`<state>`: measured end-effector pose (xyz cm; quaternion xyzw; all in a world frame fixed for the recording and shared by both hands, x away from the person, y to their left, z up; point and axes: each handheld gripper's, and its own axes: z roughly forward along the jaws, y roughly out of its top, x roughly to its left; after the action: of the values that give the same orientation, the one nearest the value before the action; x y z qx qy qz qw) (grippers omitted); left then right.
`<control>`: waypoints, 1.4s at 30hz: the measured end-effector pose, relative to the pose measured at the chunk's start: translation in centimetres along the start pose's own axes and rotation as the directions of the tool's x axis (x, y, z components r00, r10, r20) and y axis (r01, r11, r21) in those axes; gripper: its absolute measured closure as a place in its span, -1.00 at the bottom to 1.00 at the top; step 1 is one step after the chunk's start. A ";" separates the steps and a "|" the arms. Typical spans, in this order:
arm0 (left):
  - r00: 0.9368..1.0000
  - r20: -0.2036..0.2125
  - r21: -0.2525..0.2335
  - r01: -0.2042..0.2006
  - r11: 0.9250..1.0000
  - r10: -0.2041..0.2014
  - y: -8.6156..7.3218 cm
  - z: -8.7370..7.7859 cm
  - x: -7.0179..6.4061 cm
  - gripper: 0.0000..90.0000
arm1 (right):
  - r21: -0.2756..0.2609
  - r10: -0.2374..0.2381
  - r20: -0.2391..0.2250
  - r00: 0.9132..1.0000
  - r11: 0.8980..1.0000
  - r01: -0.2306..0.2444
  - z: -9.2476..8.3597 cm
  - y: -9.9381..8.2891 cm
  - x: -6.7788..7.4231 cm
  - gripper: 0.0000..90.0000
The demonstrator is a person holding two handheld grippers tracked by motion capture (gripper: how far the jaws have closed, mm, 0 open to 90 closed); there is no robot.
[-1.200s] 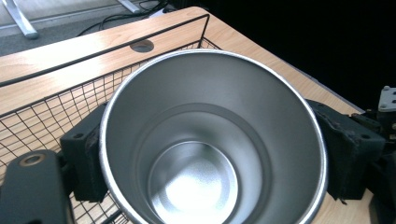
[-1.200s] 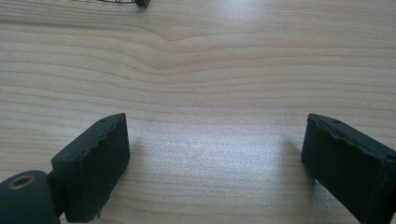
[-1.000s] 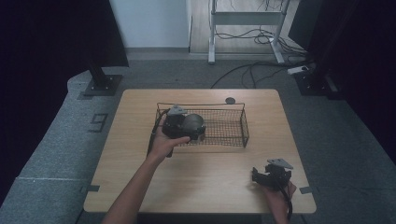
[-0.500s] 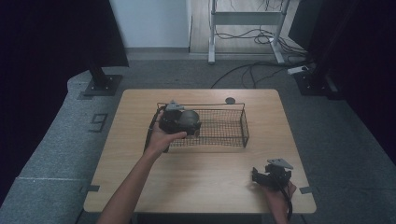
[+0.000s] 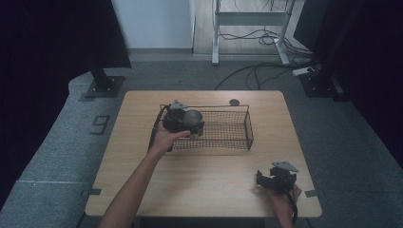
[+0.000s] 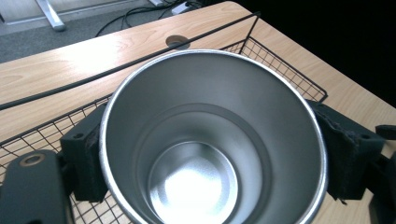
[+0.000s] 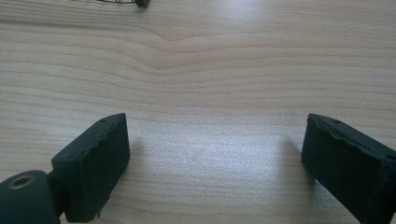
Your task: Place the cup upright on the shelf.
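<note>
A shiny metal cup [image 6: 212,140] is squeezed between the two black fingers [image 6: 86,161] of the left gripper [image 5: 183,121], one finger on each side of it. The cup is held over the left end of the wire basket [image 5: 237,137]. The fingers [image 7: 93,165] of the right gripper [image 5: 274,179] are kept wide apart, with bare wooden table [image 7: 210,93] between them.
</note>
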<state>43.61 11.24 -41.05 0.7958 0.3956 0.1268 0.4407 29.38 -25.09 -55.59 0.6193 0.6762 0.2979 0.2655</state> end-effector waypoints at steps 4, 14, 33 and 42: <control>1.000 -0.002 0.011 0.008 1.000 -0.008 0.0 0.8 0.6 -0.68 | 0.000 -0.002 -0.002 1.000 1.000 0.002 0.0 0.0 0.0 -0.82; 0.999 -0.028 0.036 0.028 0.999 -0.027 -0.4 2.1 1.6 -0.68 | 0.000 -0.002 -0.002 1.000 1.000 0.002 0.0 0.0 0.0 -0.82; 0.995 -0.072 0.085 0.078 0.993 -0.072 -1.5 4.8 2.4 -0.68 | 0.000 -0.002 -0.003 1.000 1.000 0.002 0.0 0.0 0.0 -0.82; 0.989 -0.101 0.102 0.117 0.988 -0.107 -2.4 5.9 2.8 -0.68 | 0.000 -0.002 -0.003 1.000 1.000 0.002 0.0 0.0 0.0 -0.82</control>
<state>47.46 10.50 -46.75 0.7880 0.4666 0.1181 0.3840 29.43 -25.10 -55.59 0.6182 0.6772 0.2985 0.2650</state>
